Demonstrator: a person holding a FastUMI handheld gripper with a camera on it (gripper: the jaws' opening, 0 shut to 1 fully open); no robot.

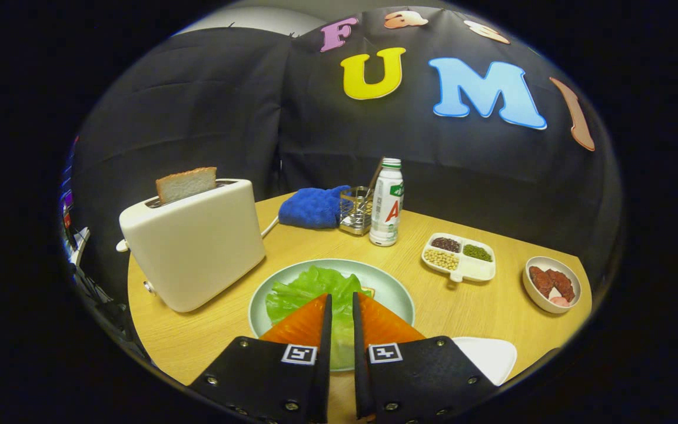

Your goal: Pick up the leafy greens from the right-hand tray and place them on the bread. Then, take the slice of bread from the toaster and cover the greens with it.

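The gripper (pixel 342 306) hangs low over the round pale green plate (pixel 395 288), its two fingers nearly together with only a narrow slit left between them. Green leaf shows through that slit, but whether the fingers press on it cannot be told. The leafy greens (pixel 309 288) lie on the plate just under and ahead of the fingertips, a ruffled bright green sheet with wavy edges, spread flat, its longer side running from beside the fingers out toward the toaster. A small tan corner of bread (pixel 368 291) peeks out from under the leaf on the side away from the toaster.

Beside the plate stands the cream toaster (pixel 198 247), long side turned to the plate, with a slice of bread (pixel 186 182) upright in its slot, crust edge up and pale face showing, its long axis along the slot.

Beyond the plate stand a white bottle with a green cap (pixel 387 203), a wire rack (pixel 356 212) and a blue cloth (pixel 312 207). Off to the bottle's side sit a divided white dish of beans (pixel 459 258) and a bowl of reddish pieces (pixel 552 284); a white tray (pixel 489 356) lies near the fingers, all on the wooden table (pixel 209 335)
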